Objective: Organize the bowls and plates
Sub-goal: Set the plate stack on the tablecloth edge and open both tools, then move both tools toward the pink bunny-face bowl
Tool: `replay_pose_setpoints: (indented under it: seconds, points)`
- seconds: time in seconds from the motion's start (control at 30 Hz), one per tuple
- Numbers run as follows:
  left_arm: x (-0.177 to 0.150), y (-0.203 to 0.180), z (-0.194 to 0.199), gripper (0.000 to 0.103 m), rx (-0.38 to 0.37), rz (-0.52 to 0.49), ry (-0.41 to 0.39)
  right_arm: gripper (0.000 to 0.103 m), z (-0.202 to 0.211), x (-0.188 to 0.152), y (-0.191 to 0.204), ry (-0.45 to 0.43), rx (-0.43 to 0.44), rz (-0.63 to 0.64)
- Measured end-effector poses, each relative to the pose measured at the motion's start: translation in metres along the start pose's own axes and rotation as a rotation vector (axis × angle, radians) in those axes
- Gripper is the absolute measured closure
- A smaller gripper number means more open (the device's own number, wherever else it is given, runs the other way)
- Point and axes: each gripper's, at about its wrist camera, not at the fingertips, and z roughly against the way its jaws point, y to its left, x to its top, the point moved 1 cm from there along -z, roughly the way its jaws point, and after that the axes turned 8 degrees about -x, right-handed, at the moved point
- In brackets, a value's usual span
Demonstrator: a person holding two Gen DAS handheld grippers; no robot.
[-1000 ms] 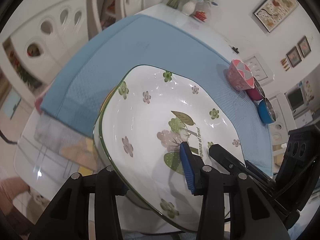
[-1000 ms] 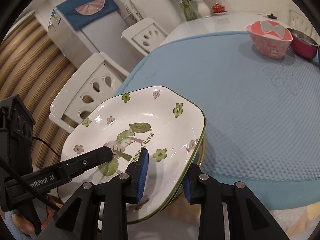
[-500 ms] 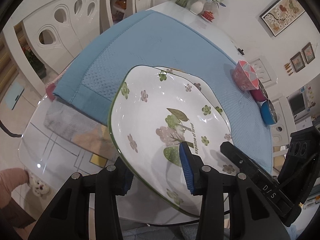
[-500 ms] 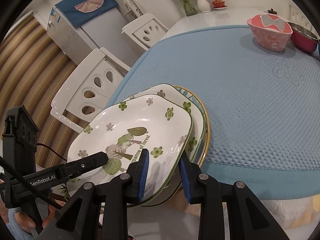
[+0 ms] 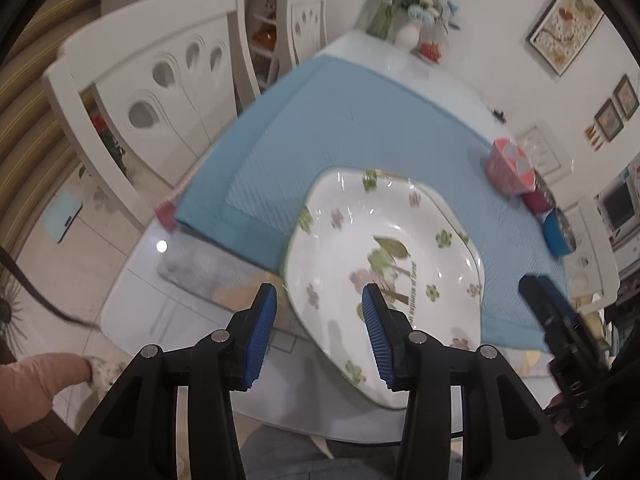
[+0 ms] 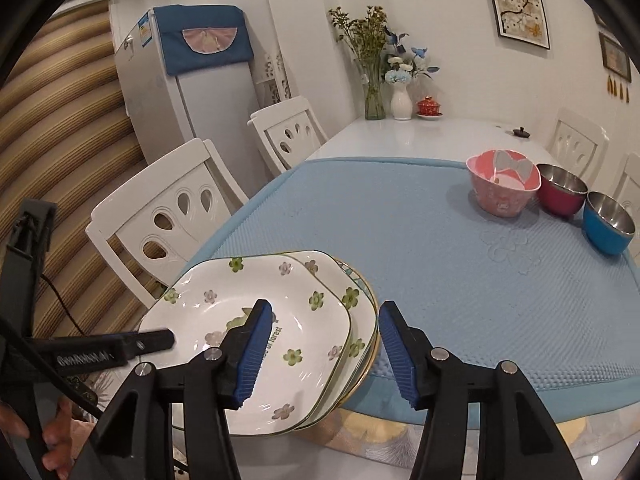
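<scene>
Right wrist view showed a blue mat (image 6: 400, 240) covering the white counter (image 6: 400, 136), chairs (image 6: 168, 216) at left; plates (image 6: 256, 320) stacked near; both grippers' jaws were opening, empty.

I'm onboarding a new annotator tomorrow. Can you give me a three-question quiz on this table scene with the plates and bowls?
1. True or false: the floral plate lies on top of a stack of other plates.
2. Multiple choice: how many bowls stand on the blue mat? A) one B) two C) three
3. Fill in: of the bowls, the one nearest the vase of flowers is the ____ bowl.

Key
1. True; the rims of other plates show beneath it at the mat's near corner.
2. C: the pink bowl, the red bowl and the blue bowl.
3. Pink.
</scene>
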Motion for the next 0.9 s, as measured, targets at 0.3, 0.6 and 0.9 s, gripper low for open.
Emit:
replay_pose_setpoints:
  seconds: [0.3,0.6,0.9]
  points:
    - [0.003,0.003,0.013,0.061,-0.026,-0.015,-0.044,0.050,0.002,-0.001,-0.003,0.006,-0.056,-0.043]
    - [0.019,-0.030,0.036,0.057,-0.138,-0.124,-0.101,0.050,0.053,0.050,-0.026,-0.044,-0.021,-0.081]
    - [0.076,-0.089,0.070,0.053,-0.329,-0.280,-0.227,0.050,0.149,0.137,-0.066,-0.325,-0.102,-0.065]
